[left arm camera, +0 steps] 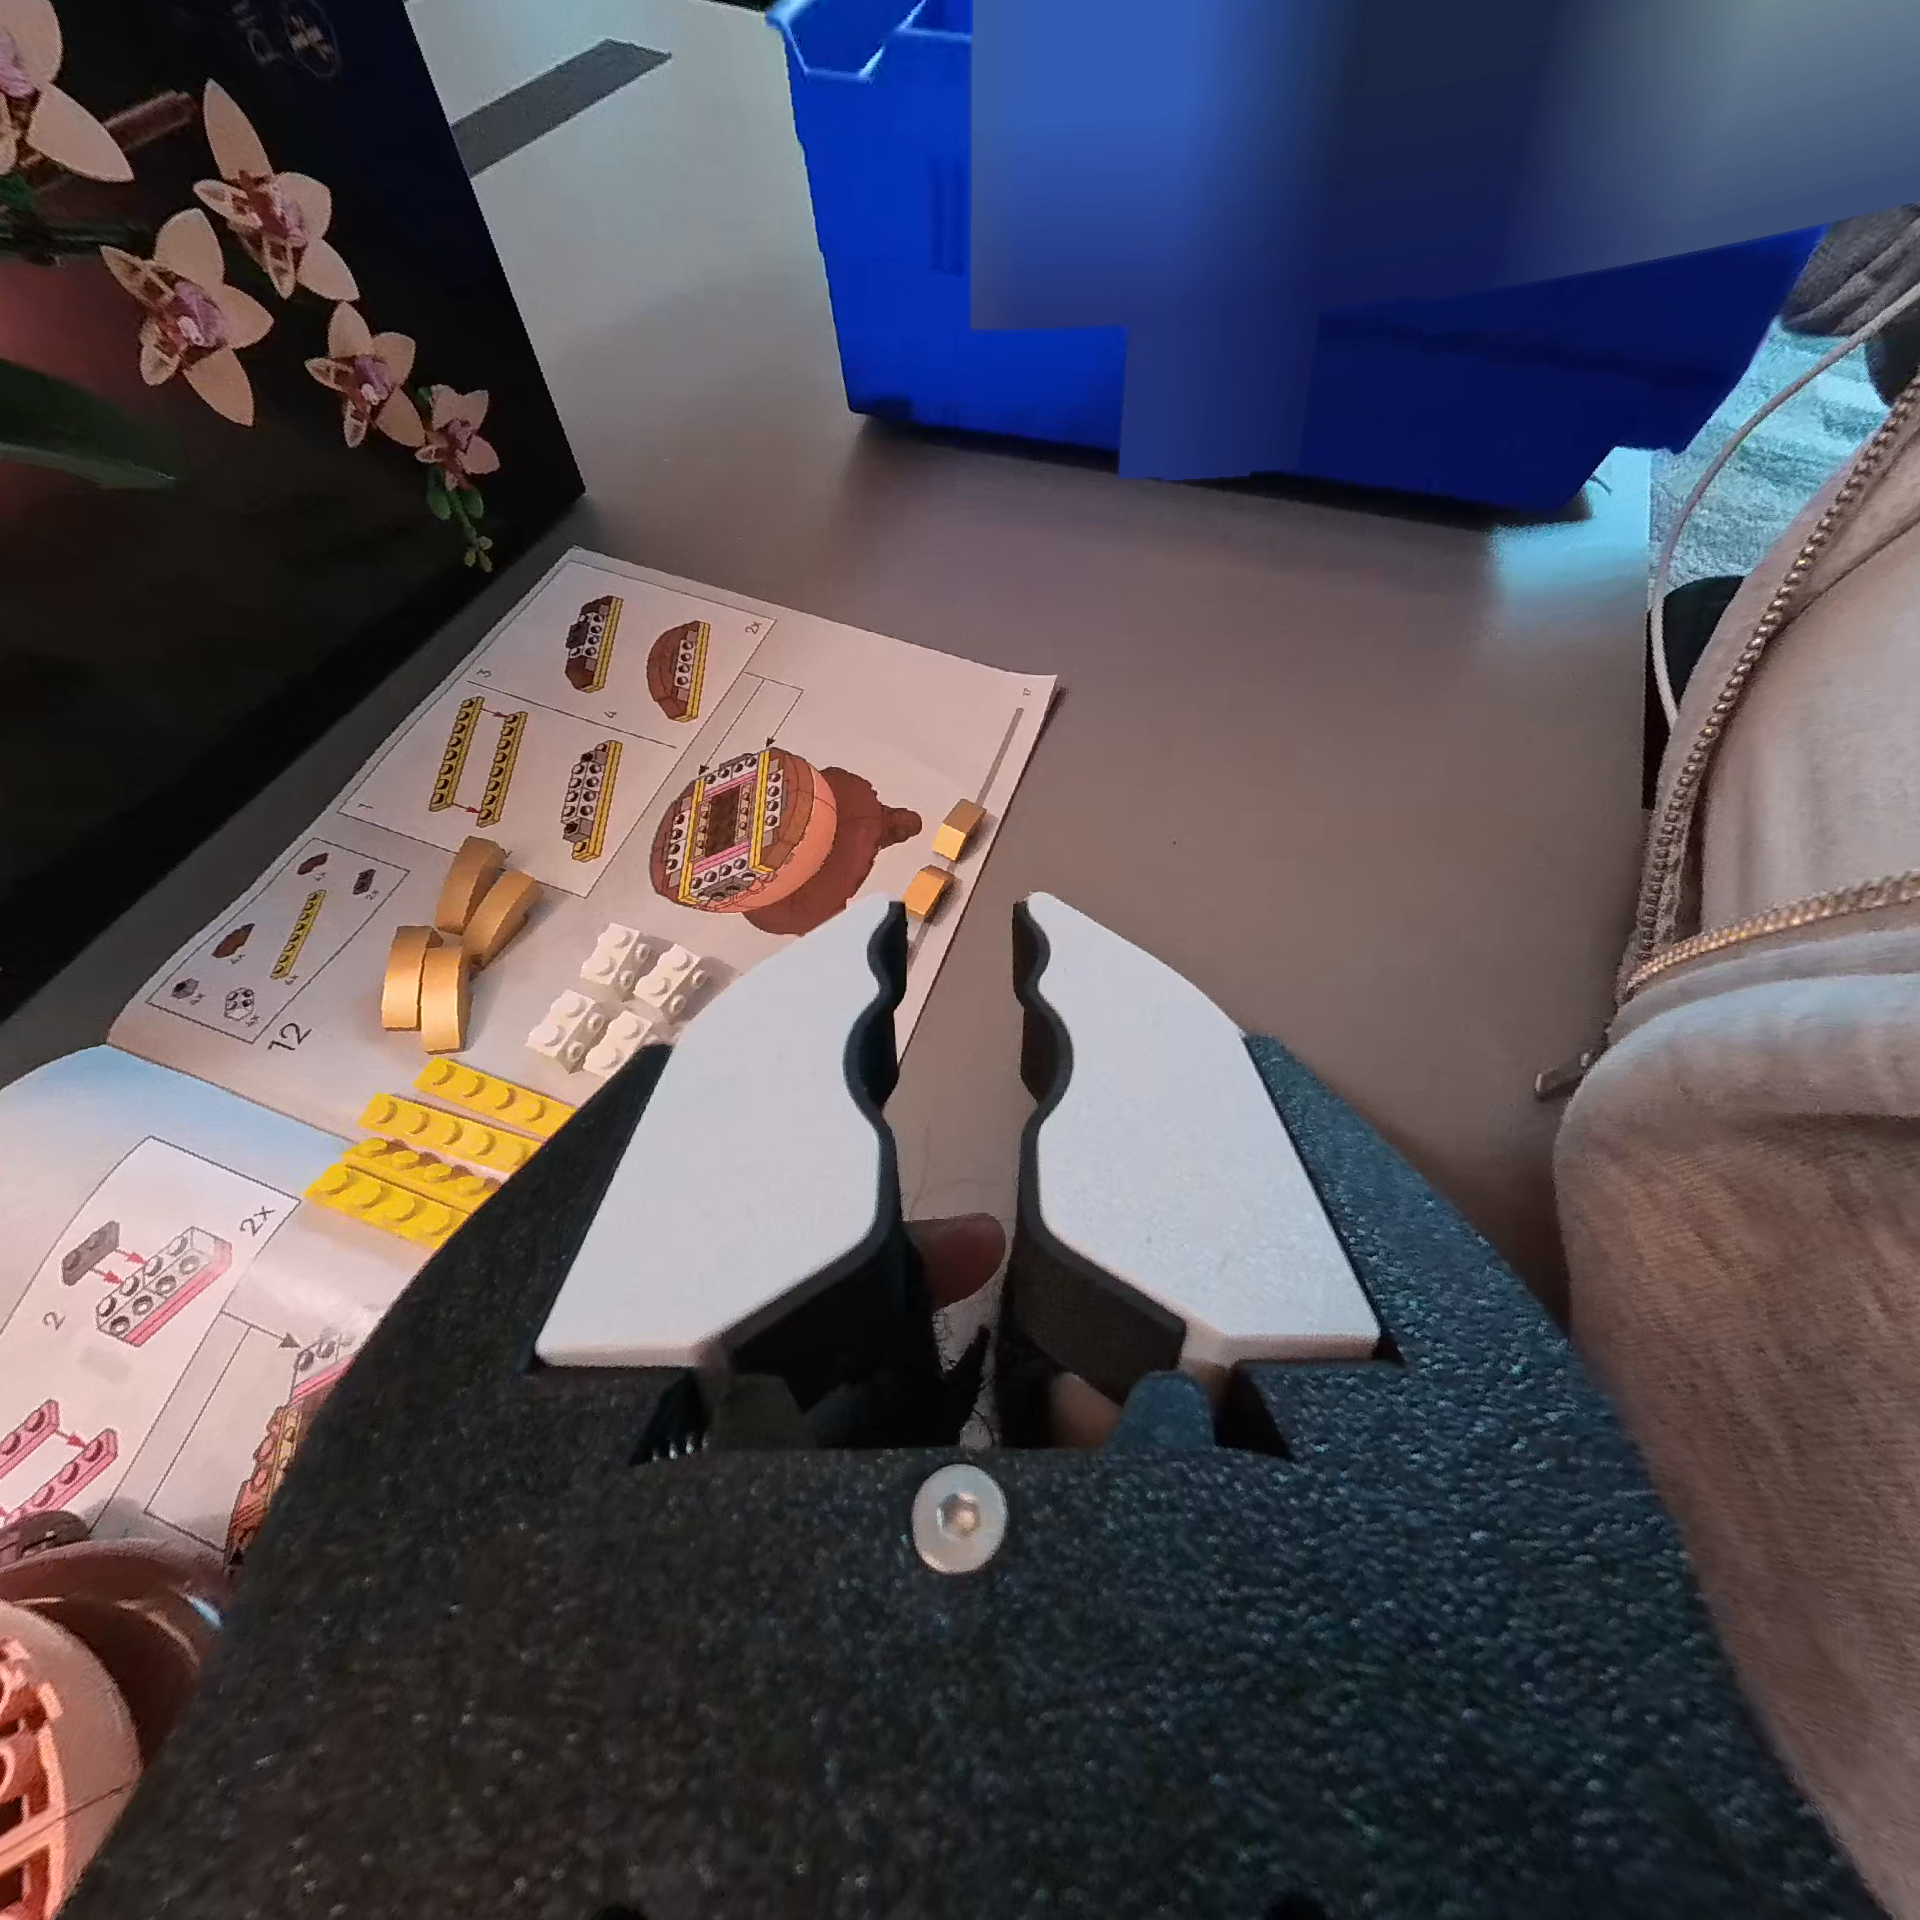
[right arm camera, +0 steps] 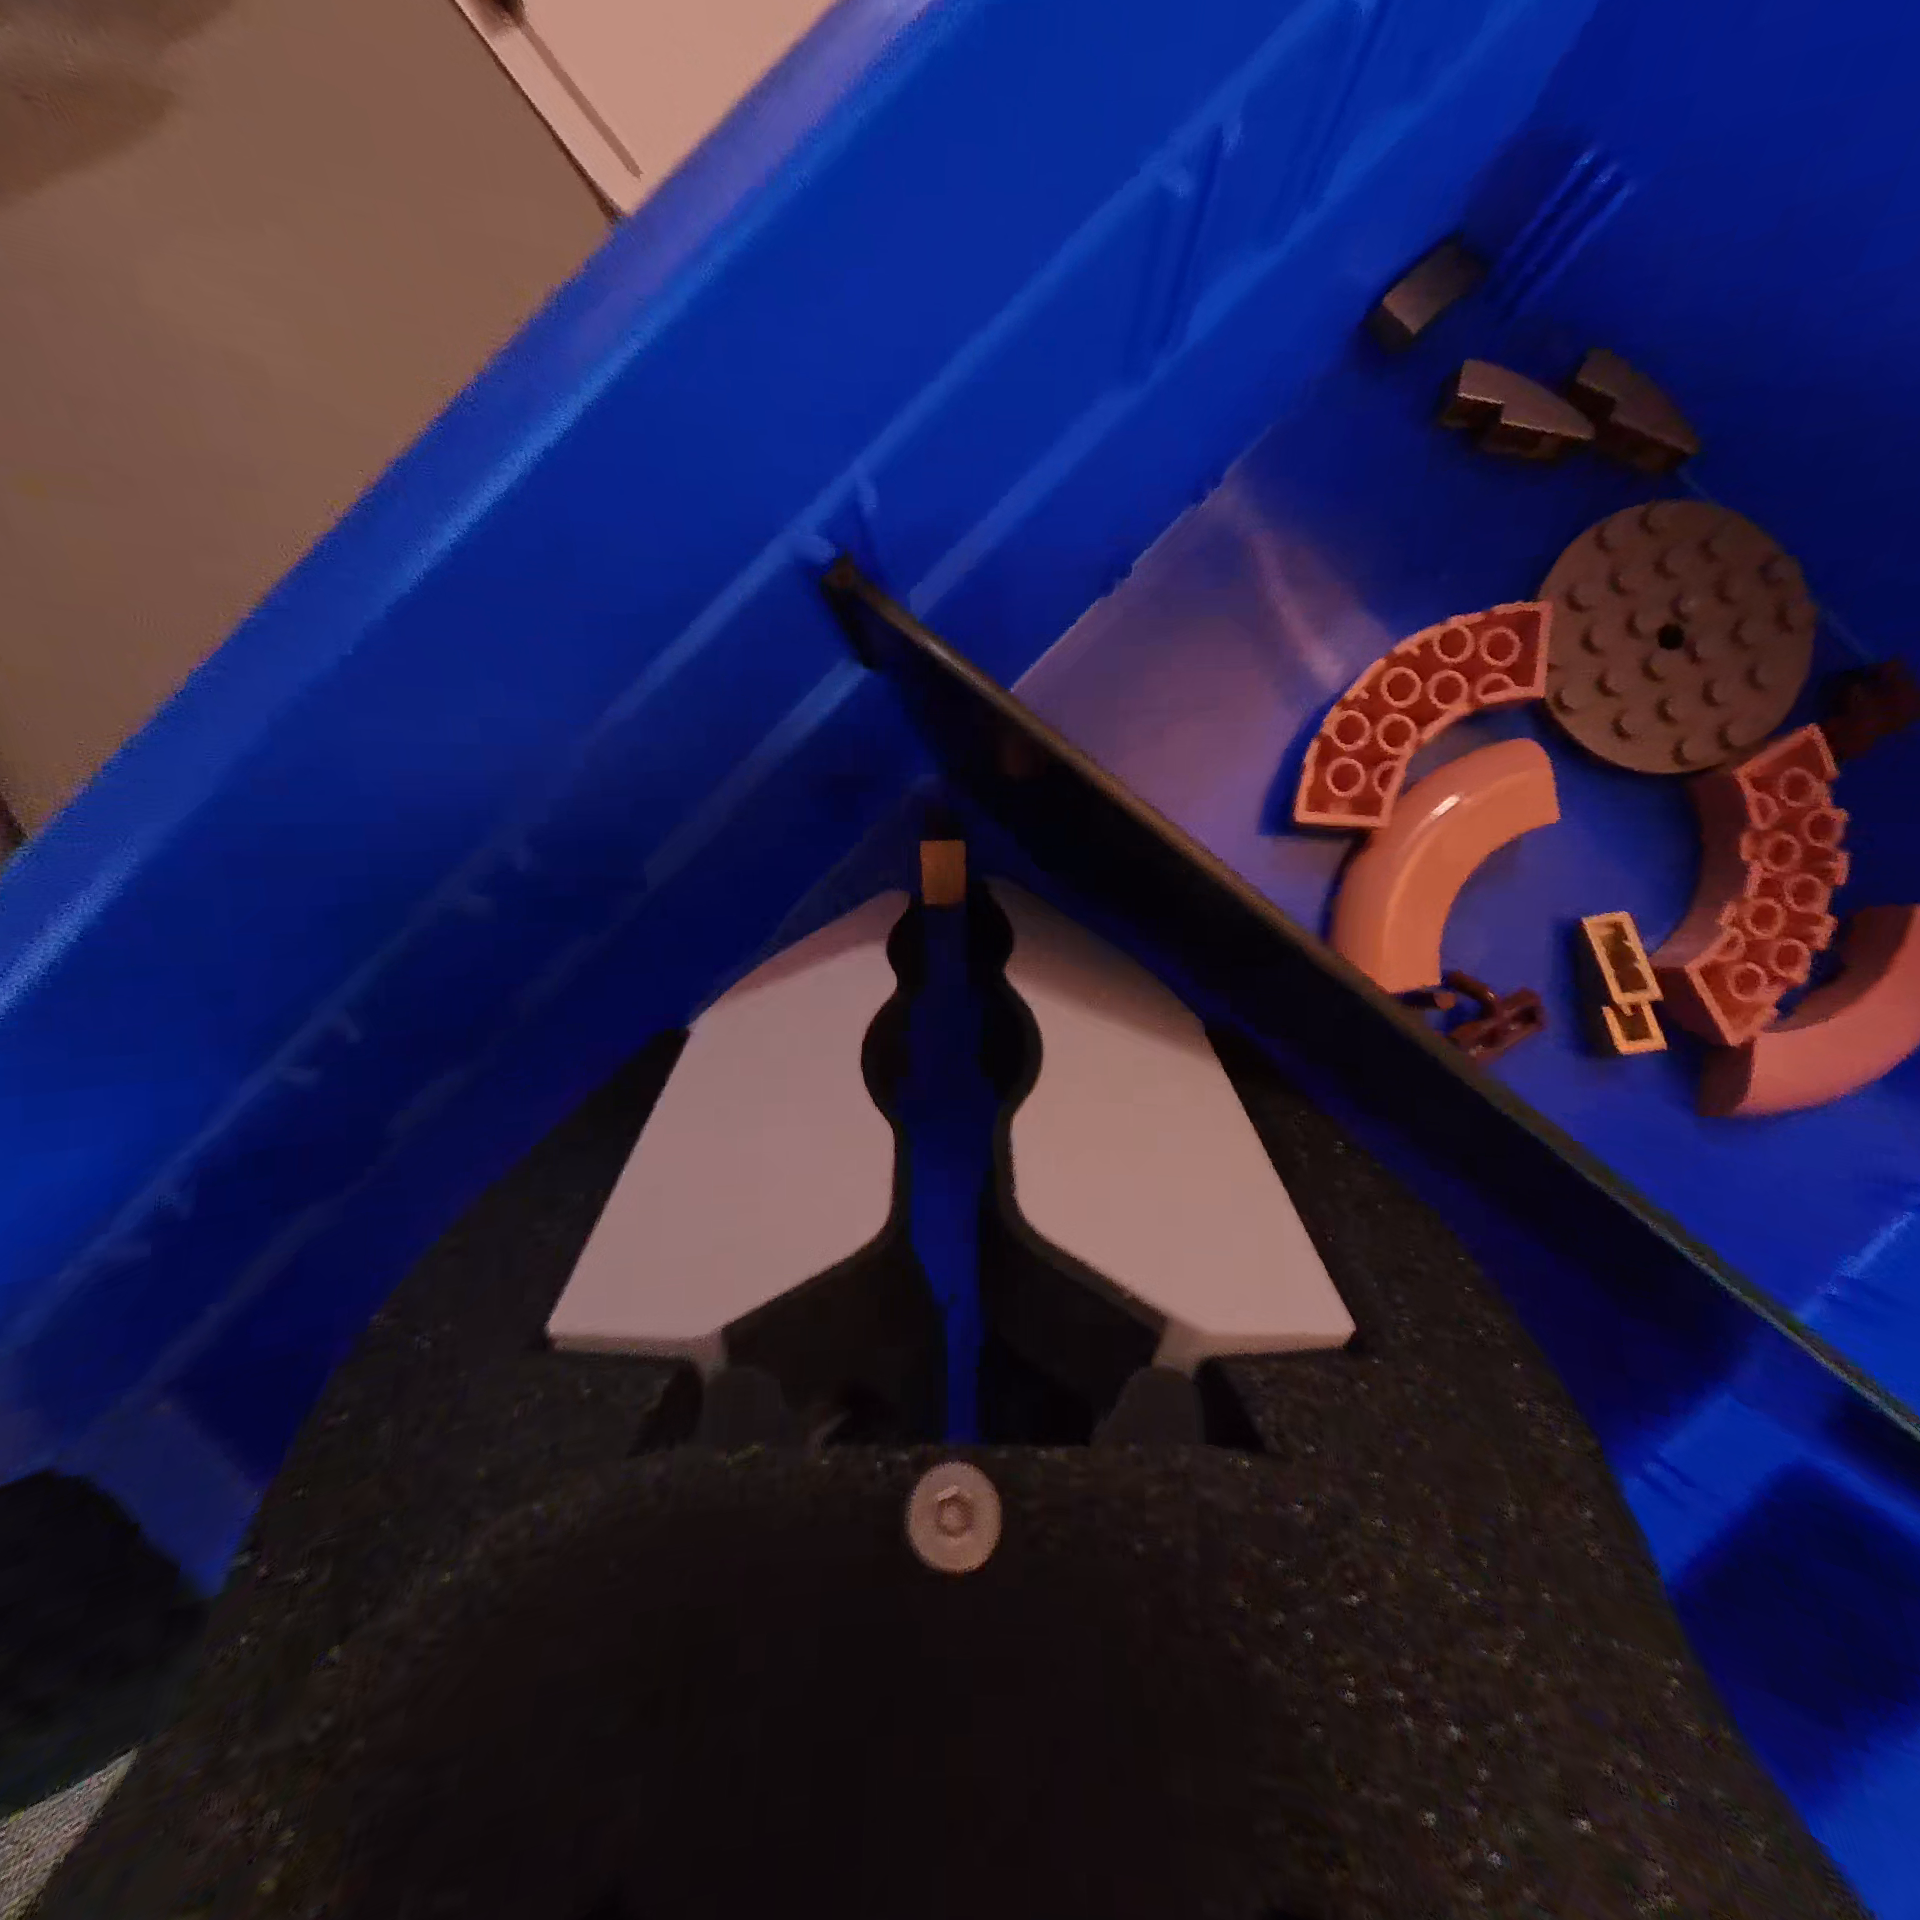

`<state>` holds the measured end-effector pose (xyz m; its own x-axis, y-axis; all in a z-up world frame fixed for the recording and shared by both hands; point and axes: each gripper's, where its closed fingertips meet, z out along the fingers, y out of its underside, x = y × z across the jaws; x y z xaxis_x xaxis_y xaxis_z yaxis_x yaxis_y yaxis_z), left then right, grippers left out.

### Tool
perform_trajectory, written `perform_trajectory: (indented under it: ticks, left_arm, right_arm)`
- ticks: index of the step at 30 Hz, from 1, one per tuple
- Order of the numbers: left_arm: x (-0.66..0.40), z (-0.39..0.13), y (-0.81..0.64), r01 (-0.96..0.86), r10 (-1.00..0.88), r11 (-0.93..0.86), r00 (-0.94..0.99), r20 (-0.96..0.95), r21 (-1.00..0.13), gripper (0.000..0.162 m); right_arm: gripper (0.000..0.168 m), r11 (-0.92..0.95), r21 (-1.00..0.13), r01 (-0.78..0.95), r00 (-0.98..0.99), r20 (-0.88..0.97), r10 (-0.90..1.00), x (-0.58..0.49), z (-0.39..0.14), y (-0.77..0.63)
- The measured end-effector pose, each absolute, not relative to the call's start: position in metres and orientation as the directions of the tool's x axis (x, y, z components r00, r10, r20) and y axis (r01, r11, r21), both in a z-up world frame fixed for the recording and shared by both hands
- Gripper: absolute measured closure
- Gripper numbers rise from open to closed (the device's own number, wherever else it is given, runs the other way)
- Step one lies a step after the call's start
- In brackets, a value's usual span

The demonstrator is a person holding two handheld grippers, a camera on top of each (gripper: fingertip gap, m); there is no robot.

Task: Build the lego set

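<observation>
Inside the blue bin [right arm camera: 623, 582], the right tongs [right arm camera: 943, 883] pinch a tiny gold brick [right arm camera: 942, 871] to lift it out; left tongs [left arm camera: 954, 920] wait apart over the table [left arm camera: 1299, 727].

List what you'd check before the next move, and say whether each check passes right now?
1. Right gripper pinches the small tan piece: ok.
2. Piece seated squarely at the tips: cannot tell.
3. Black divider apart from the gripper: ok, though close.
4. Left gripper open and empty: ok.
5. Matching tan pieces laid by the instruction booklet: ok.
</observation>
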<state>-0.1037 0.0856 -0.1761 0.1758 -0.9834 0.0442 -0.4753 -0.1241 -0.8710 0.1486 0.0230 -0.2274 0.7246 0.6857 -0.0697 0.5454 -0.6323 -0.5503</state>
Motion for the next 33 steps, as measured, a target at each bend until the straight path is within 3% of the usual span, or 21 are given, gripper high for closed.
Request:
perform_trajectory:
  ticks: [5, 11, 15, 20, 27, 33]
  left_arm:
    - [-0.112, -0.172, 0.084, -0.452, -0.982, -0.118, 0.187, 0.035, -0.884, 0.143]
    - [-0.129, -0.167, 0.075, -0.406, -0.982, -0.099, 0.189, 0.023, -0.909, 0.143]
    - [-0.146, -0.169, 0.068, -0.391, -0.982, -0.07, 0.189, -0.006, -0.918, 0.143]
    - [-0.163, -0.179, 0.058, -0.416, -0.984, -0.029, 0.174, -0.048, -0.909, 0.143]
    - [-0.174, -0.19, 0.045, -0.462, -0.988, 0.025, 0.125, -0.093, -0.886, 0.143]
    - [-0.185, -0.189, 0.048, -0.431, -0.983, 0.008, 0.162, -0.086, -0.902, 0.143]
  right_arm:
    - [0.16, -0.652, -0.604, 0.458, 0.785, -0.07, 0.616, 0.162, -0.193, 0.017]
    - [0.161, -0.557, -0.804, 0.211, 0.826, -0.158, 0.541, 0.139, -0.104, 0.017]
    - [0.161, -0.481, -0.832, 0.277, 0.811, -0.066, 0.581, 0.101, -0.07, 0.017]
    - [0.161, -0.422, -0.766, 0.485, 0.736, 0.096, 0.67, 0.023, -0.087, 0.037]
    - [0.161, -0.403, -0.571, 0.716, 0.561, 0.127, 0.818, -0.039, -0.191, 0.086]
    - [0.161, -0.407, -0.409, 0.816, 0.471, 0.064, 0.88, -0.022, -0.216, 0.094]
